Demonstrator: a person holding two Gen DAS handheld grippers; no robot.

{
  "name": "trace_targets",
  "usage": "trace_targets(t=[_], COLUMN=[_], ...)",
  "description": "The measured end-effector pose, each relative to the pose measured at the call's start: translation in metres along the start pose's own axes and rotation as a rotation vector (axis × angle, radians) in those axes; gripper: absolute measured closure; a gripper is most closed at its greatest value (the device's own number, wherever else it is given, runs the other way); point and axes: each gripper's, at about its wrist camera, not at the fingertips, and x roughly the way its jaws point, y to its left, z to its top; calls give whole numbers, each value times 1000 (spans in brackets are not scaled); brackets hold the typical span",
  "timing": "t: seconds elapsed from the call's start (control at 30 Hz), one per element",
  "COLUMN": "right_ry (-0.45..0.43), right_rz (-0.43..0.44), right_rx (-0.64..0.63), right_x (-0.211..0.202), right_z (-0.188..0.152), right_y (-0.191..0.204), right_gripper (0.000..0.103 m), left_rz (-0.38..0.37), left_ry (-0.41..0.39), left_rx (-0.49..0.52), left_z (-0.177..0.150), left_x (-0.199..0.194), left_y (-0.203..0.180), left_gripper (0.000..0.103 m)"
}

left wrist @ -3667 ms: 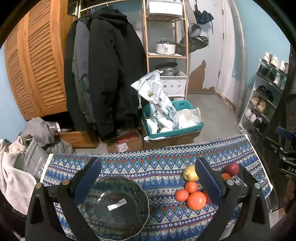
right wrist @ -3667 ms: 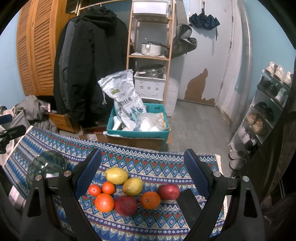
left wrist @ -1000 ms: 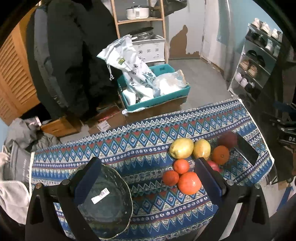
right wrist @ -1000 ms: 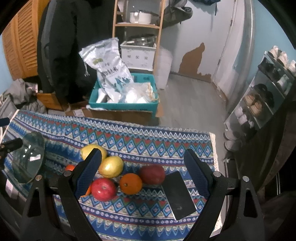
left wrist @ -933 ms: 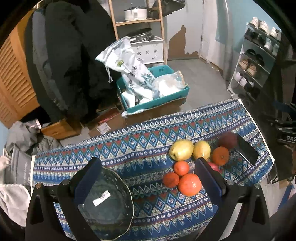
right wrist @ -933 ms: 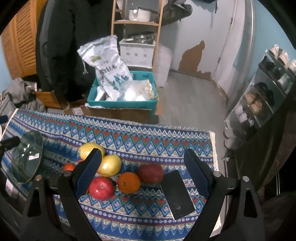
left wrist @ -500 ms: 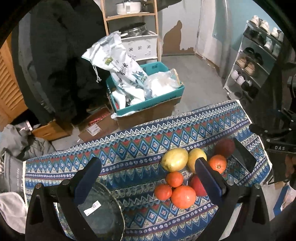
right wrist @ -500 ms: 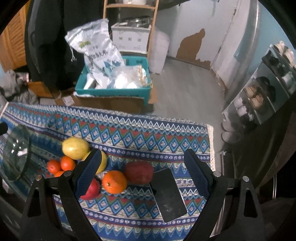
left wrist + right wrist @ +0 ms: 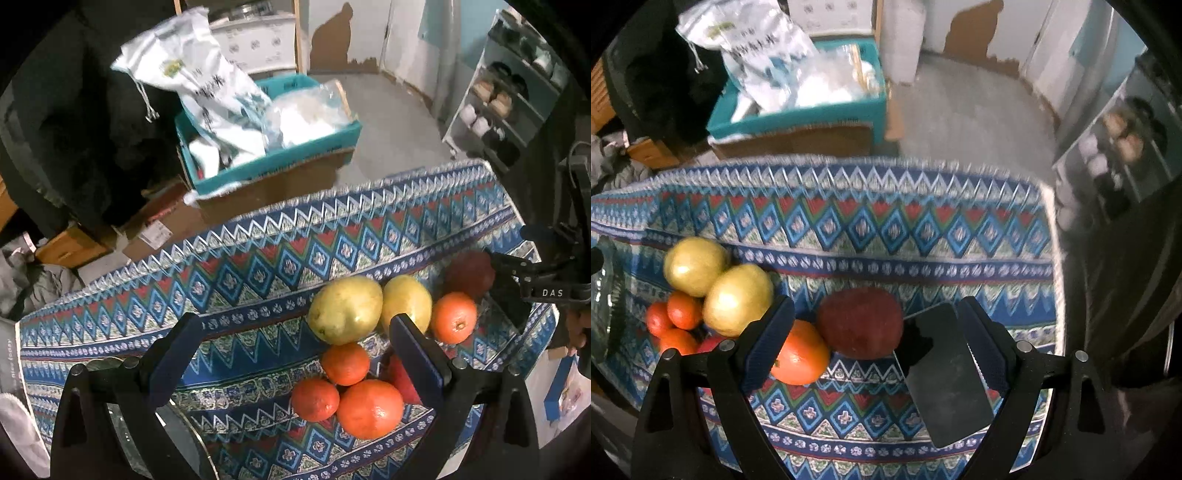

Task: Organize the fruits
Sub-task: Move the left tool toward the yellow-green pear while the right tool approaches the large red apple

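Several fruits lie clustered on the patterned cloth: two yellow-green pears, several oranges, a dark red apple and a brighter red one half hidden. My left gripper is open, over the cloth left of the cluster. My right gripper is open, with the dark red apple between its fingers and an orange by its left finger. The glass bowl shows at the lower left edge.
A black phone lies on the cloth right of the dark apple. The cloth's far edge drops to the floor. Beyond stand a teal crate with white bags, hanging coats and a shoe rack.
Both grippers have moved forward and down toward the fruit. The bowl slid to the lower left edge of the left view. The dark apple now sits between the right fingers.
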Motion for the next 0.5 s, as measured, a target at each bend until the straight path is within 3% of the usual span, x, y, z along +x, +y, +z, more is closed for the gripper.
trace_targets(t=[0.5], right_ry=[102], right_rz=[46], right_rx=[33], right_x=[57], right_z=[-5], right_y=[7], right_gripper=[15], left_rz=[-56], left_ry=[89], left_rx=[-4], left_z=[0], left_x=[59], left_y=[-6], left_gripper=[1])
